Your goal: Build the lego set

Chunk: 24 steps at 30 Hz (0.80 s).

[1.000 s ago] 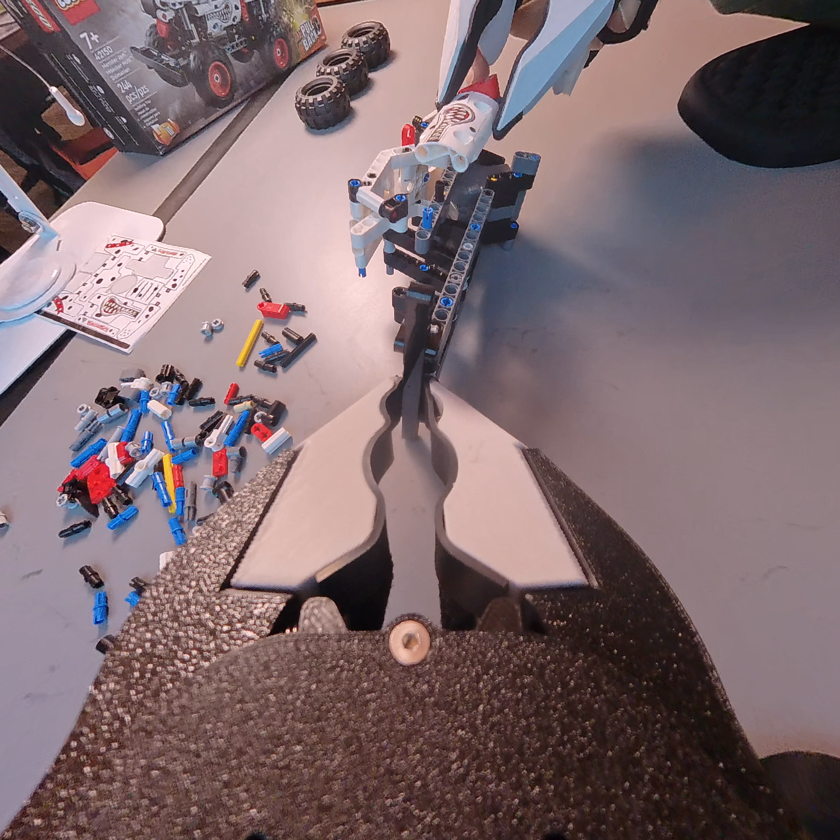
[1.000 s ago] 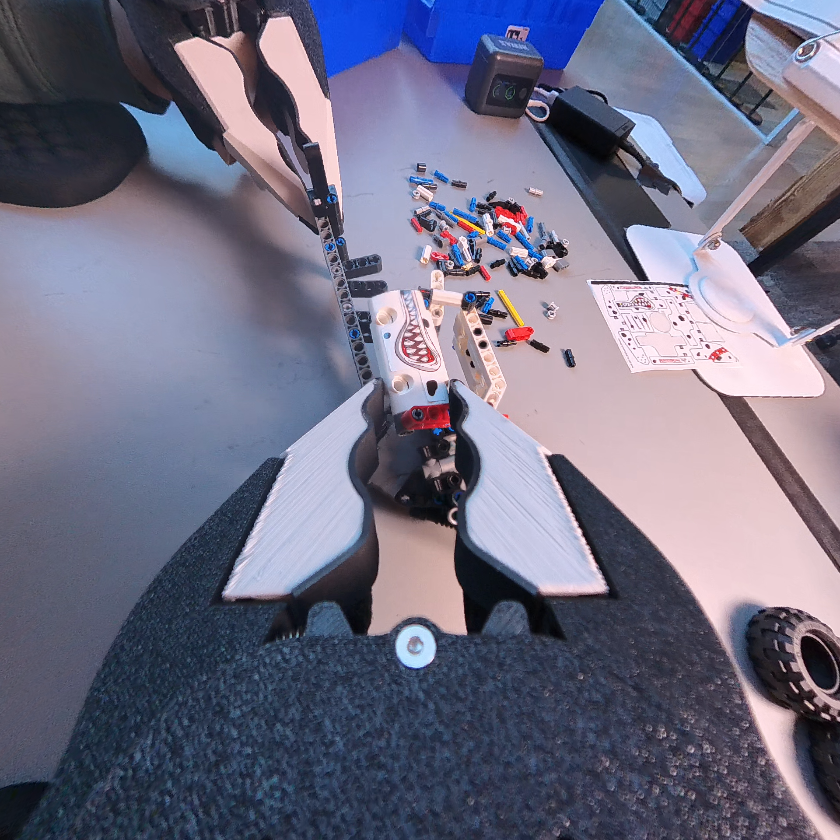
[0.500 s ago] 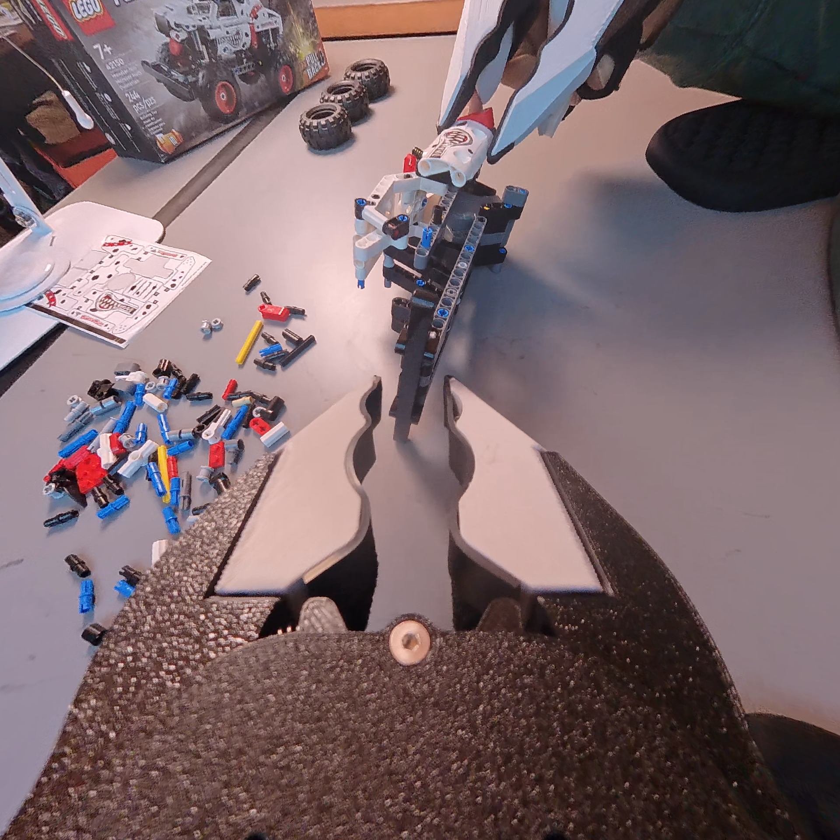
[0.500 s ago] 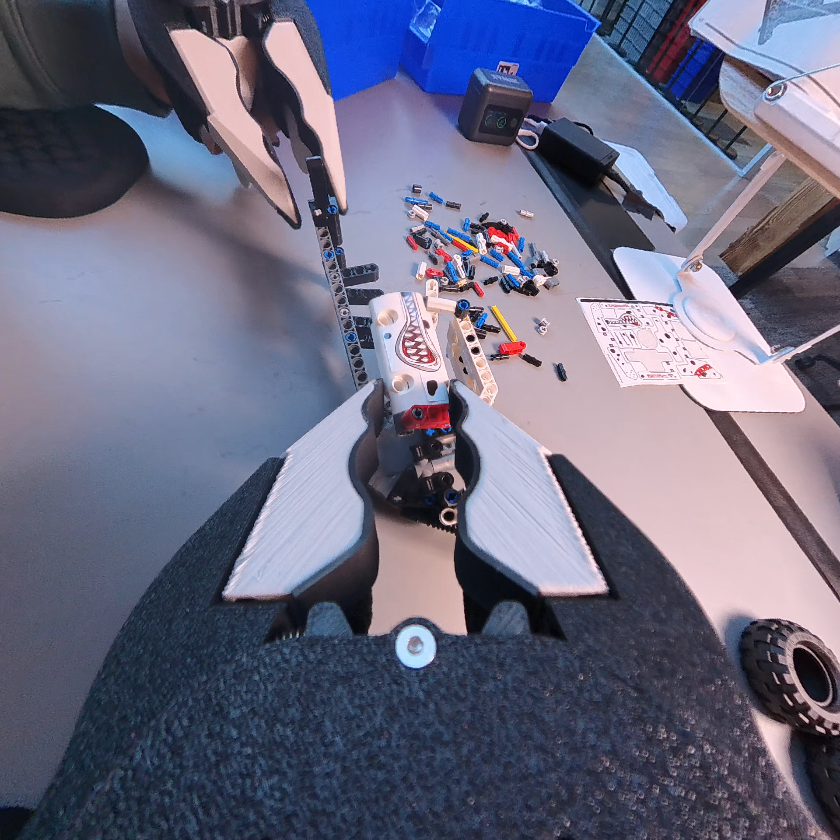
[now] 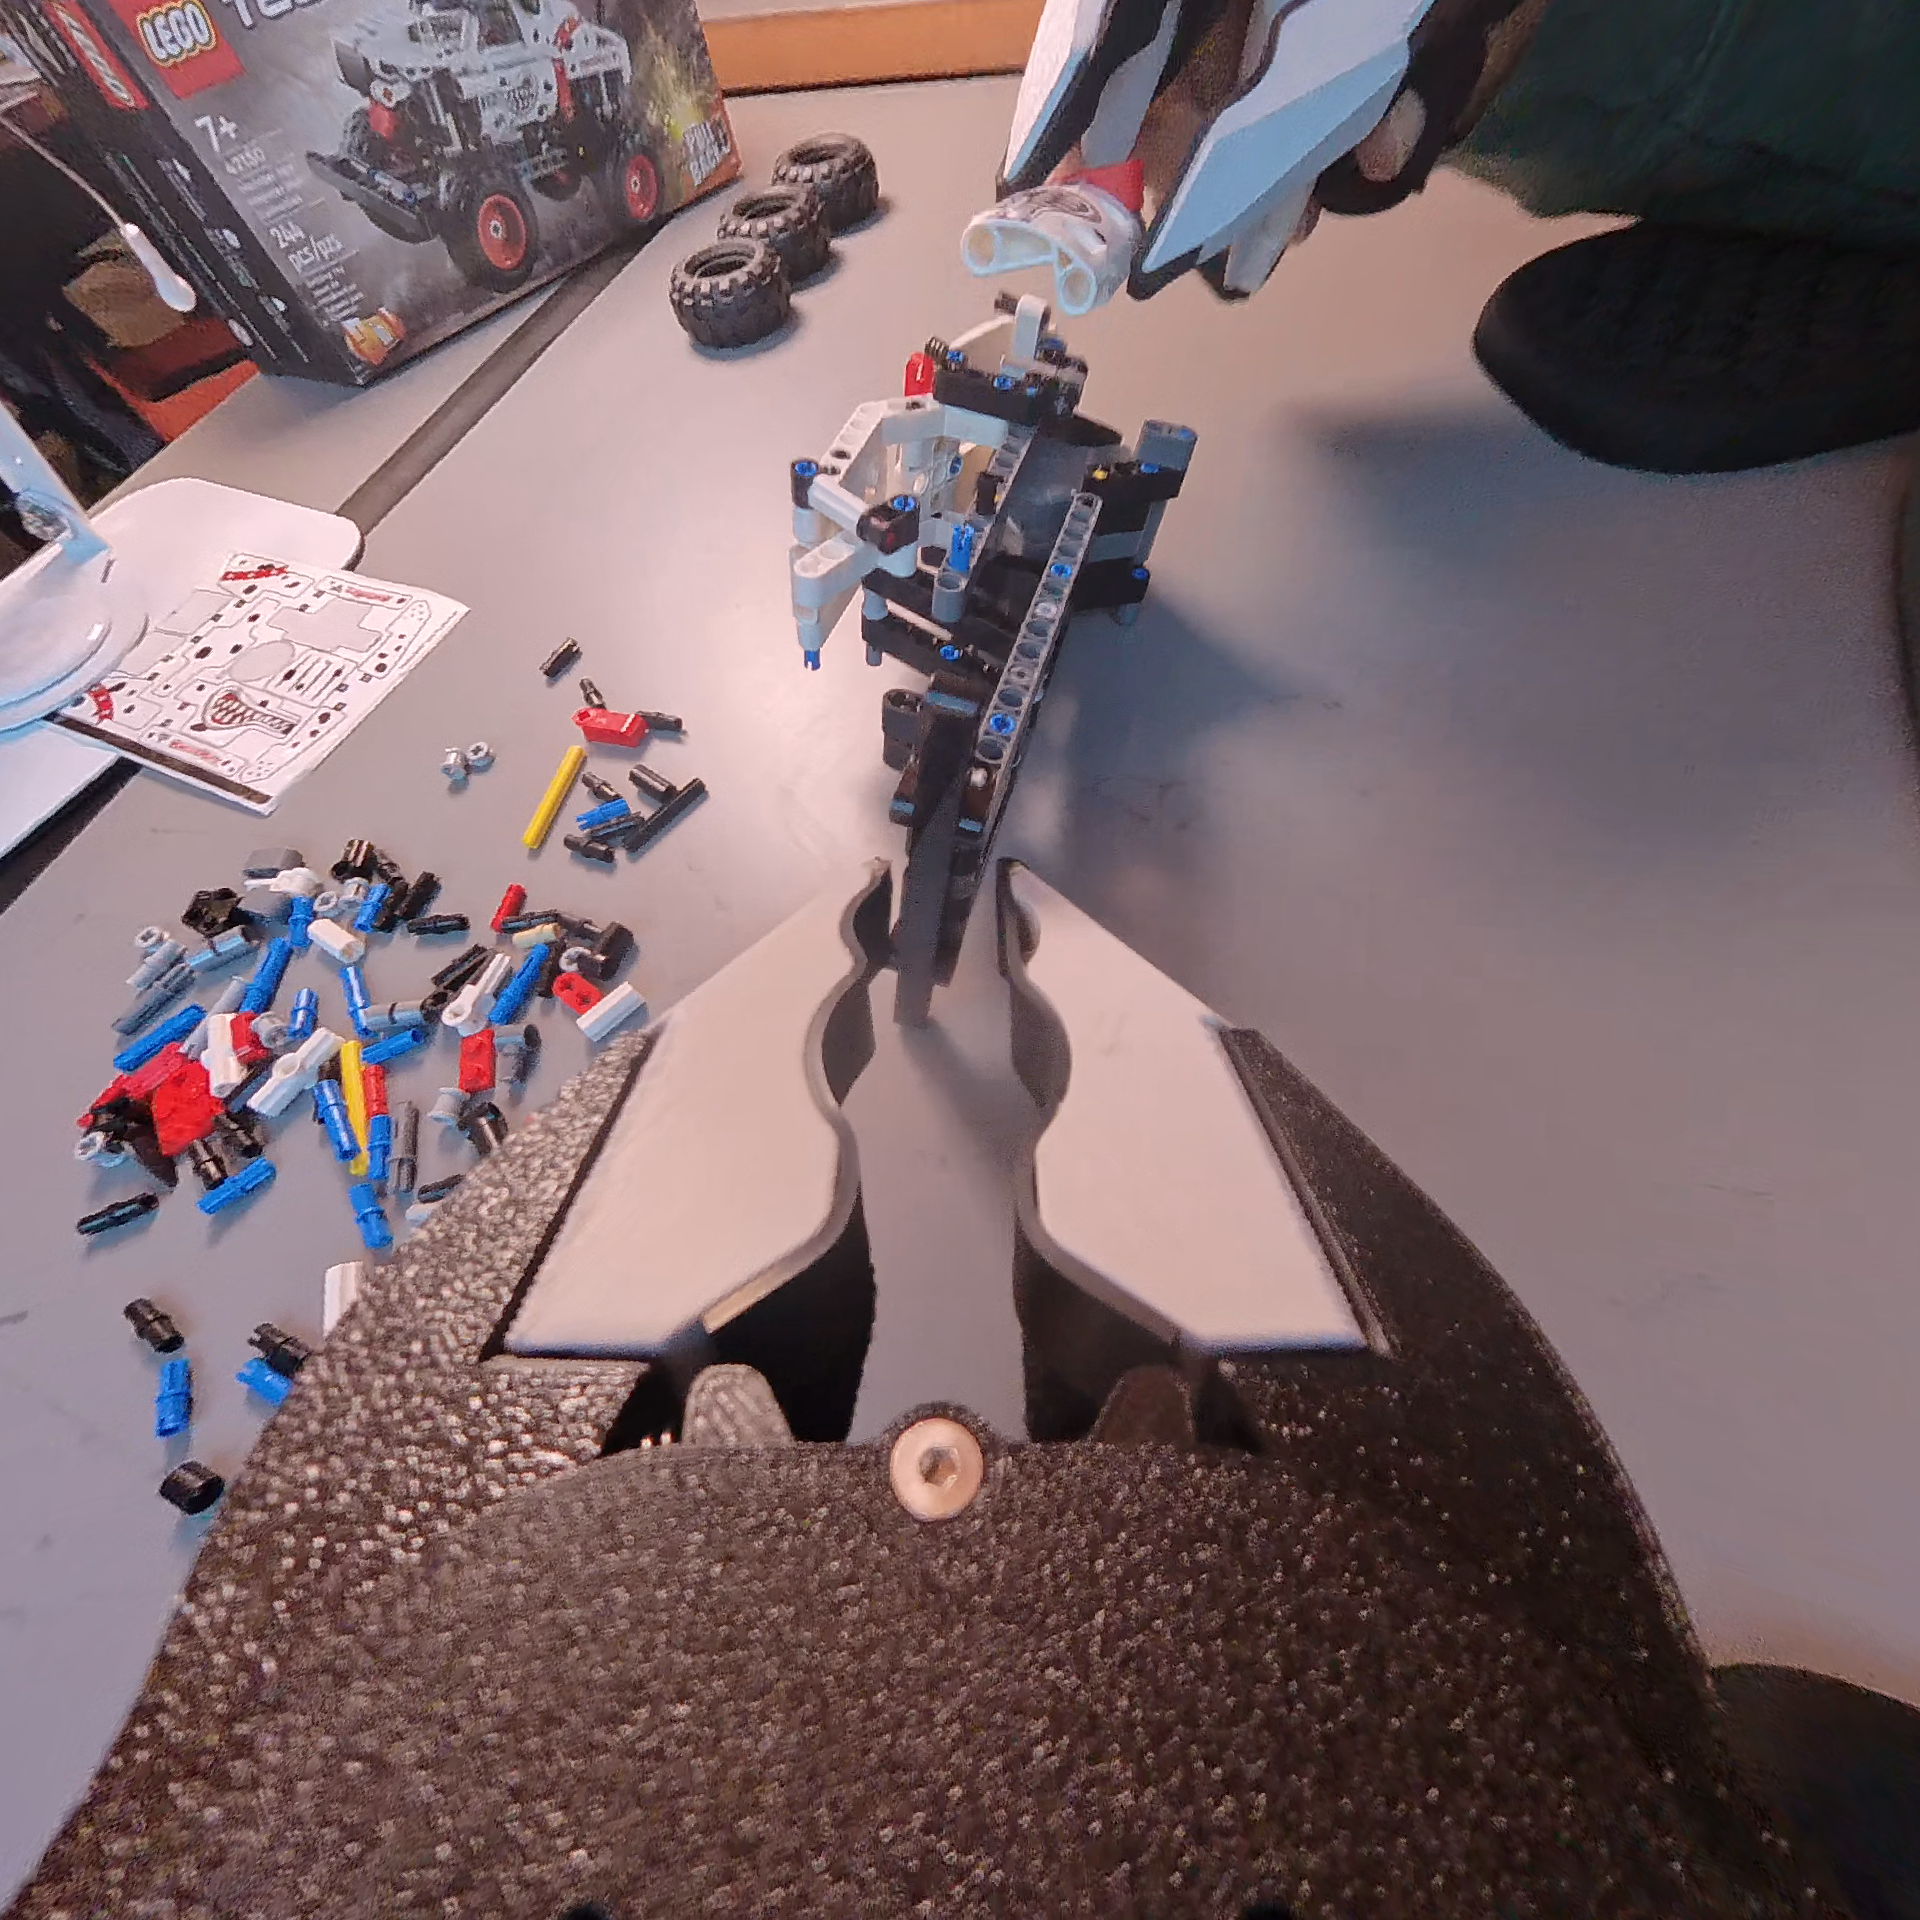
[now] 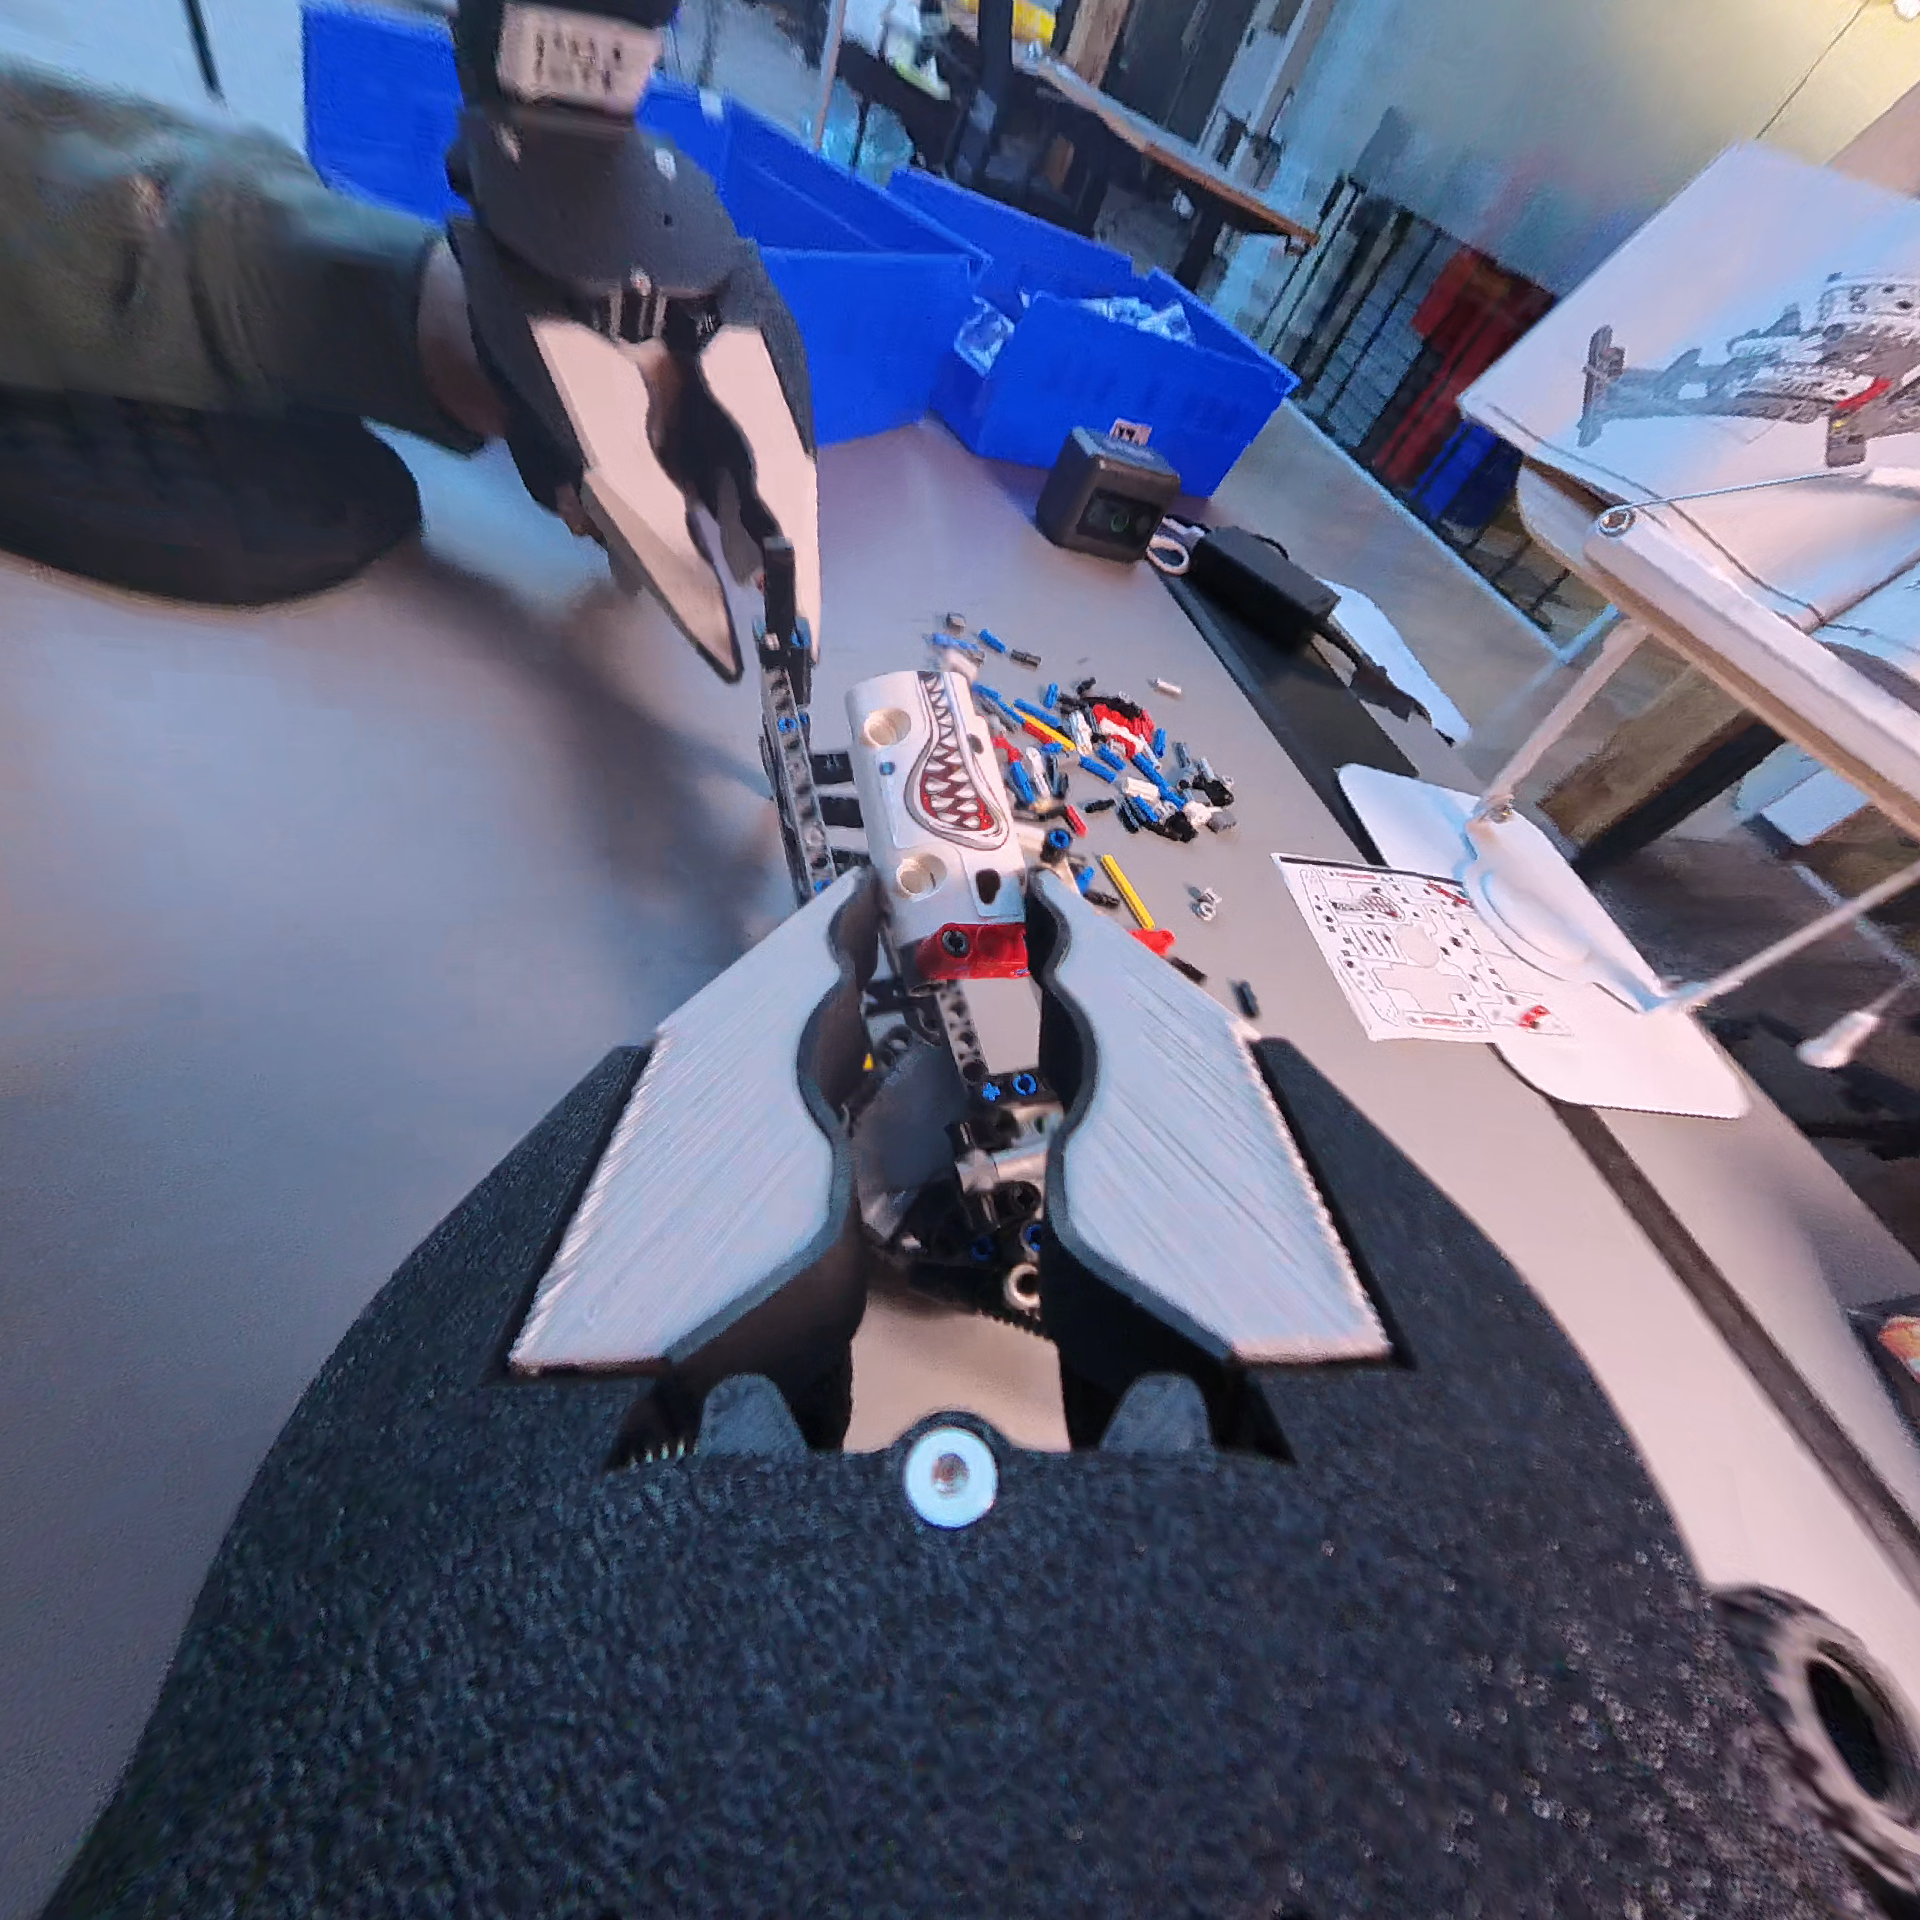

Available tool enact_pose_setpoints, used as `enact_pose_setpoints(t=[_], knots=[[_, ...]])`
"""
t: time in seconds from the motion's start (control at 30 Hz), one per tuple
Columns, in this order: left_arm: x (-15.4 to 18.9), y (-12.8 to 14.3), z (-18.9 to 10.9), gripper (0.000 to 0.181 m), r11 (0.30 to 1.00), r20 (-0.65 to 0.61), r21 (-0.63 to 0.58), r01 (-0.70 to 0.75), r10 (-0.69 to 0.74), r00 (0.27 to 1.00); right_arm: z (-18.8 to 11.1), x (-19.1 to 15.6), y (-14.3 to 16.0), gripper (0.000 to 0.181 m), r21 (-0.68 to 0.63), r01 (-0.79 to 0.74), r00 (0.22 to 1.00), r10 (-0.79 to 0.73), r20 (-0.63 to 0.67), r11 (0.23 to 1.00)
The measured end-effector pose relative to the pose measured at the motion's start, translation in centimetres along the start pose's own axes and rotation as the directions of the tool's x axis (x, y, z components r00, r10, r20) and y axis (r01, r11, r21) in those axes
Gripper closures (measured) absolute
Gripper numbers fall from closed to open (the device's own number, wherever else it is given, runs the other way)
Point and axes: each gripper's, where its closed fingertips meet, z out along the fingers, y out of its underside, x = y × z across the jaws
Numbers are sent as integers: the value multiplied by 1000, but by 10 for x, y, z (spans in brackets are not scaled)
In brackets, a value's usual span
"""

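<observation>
Grey worktop (image 5: 1455,831) is carrying everything in the left wrist view: the set's box (image 5: 395,156) at the far left corner, three black tyres (image 5: 774,249) beside it, a sticker sheet (image 5: 260,665) and a scatter of loose pins and connectors (image 5: 343,1039) to the left. The half-built chassis (image 5: 987,582) is standing mid-worktop. The left gripper (image 5: 940,925) is now open, its fingers (image 5: 748,1091) parted narrowly either side of the chassis's black tail beam, where a second ago they were clamped on it. Across the worktop the right gripper (image 5: 1132,223) is lifting clear with the white shark-mouth panel (image 5: 1049,244), which half a second back was seated on the chassis top; now it is hanging just above it, apart.

Blue bins (image 6: 1091,384) and a propped instruction booklet (image 6: 1714,343) are backing the right wrist view, which is motion-blurred. The right gripper's (image 6: 951,914) fingers (image 6: 727,1143) are pinching the red end of the shark-mouth panel (image 6: 935,790), the chassis (image 6: 966,1143) lying below between them. The left gripper (image 6: 769,623) is hovering at the beam's tip.

Judgement: the panel is coming off rather than seating, probably for a re-fit; with the left grip released, the chassis is standing unbraced for any new press.
</observation>
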Motion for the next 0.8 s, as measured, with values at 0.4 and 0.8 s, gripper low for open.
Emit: enact_pose_setpoints(t=[0.4,0.8], knots=[[-1,-41,-22,146,961,-75,233,146,-132,988,-88,44,-89,155,385,-920,382,395,835,76],[3,-39,-17,146,969,-73,210,132,-119,990,-88,45,-91,154,359,-933,348,371,861,43]])
